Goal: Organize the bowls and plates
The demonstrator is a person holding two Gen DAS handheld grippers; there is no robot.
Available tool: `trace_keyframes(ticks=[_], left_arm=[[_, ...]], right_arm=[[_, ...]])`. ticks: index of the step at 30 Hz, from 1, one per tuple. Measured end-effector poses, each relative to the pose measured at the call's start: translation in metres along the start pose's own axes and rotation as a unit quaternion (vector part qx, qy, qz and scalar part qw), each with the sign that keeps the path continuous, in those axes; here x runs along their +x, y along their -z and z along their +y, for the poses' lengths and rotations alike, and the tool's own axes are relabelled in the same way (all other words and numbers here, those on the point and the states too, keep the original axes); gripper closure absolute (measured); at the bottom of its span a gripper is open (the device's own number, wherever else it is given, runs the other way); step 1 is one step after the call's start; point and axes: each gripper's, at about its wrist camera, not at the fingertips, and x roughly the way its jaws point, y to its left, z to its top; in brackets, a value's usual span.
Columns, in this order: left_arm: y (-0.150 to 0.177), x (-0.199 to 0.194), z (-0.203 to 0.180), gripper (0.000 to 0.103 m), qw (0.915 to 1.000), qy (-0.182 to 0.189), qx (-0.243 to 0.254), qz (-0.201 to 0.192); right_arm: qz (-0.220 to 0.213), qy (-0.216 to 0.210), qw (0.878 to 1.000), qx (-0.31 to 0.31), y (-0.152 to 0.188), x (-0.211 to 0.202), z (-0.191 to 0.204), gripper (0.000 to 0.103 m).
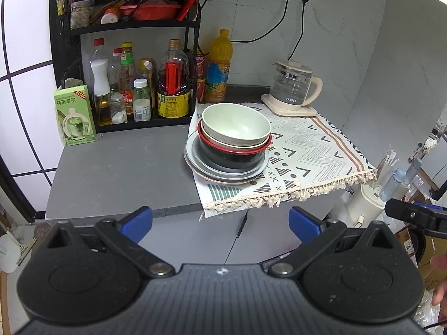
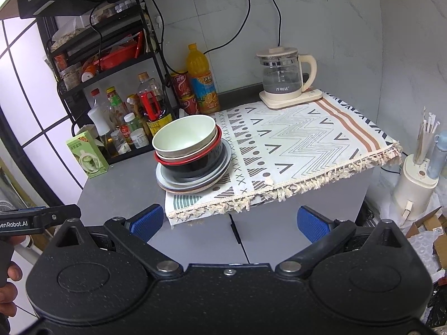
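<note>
Stacked tableware at the left edge of the patterned cloth point(image 1: 321, 150), toward the table's point(image 1: 117, 167) front: a smooth pale green bowl point(image 1: 236, 122) nests in a red-rimmed black bowl point(image 1: 234, 155) upon flat grey plates point(image 1: 195, 162), widest lowest so the pile sits steady. I hold my left claw point(image 1: 220, 223) and right claw point(image 2: 230, 223) well short of the front edge, both spread wide and empty, blue ribbed pads point(image 2: 148, 220) facing the pile; a single nested stack fits either dishes awaiting separation or already gathered

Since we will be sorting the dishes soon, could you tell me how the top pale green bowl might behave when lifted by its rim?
The pale green bowl looks rigid and light. Its smooth, glossy wall may slip between pads. It sits nested and tilted in the red-rimmed bowl, so lifting could jostle the stack.
</note>
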Motion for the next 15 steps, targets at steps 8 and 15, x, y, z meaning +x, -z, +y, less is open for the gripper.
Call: trace_keyframes(ticks=[8,15], left_arm=[[0.009,-0.005,0.008,0.000,1.0000,-0.002,-0.007,0.002],[0.015,-0.011,0.016,0.000,0.9999,-0.003,-0.014,0.004]], right_arm=[[-0.003,0.013,1.000,-0.004,0.006,-0.010,0.001,0.000],[-0.002,0.020,1.000,-0.009,0.017,-0.018,0.006,0.000]])
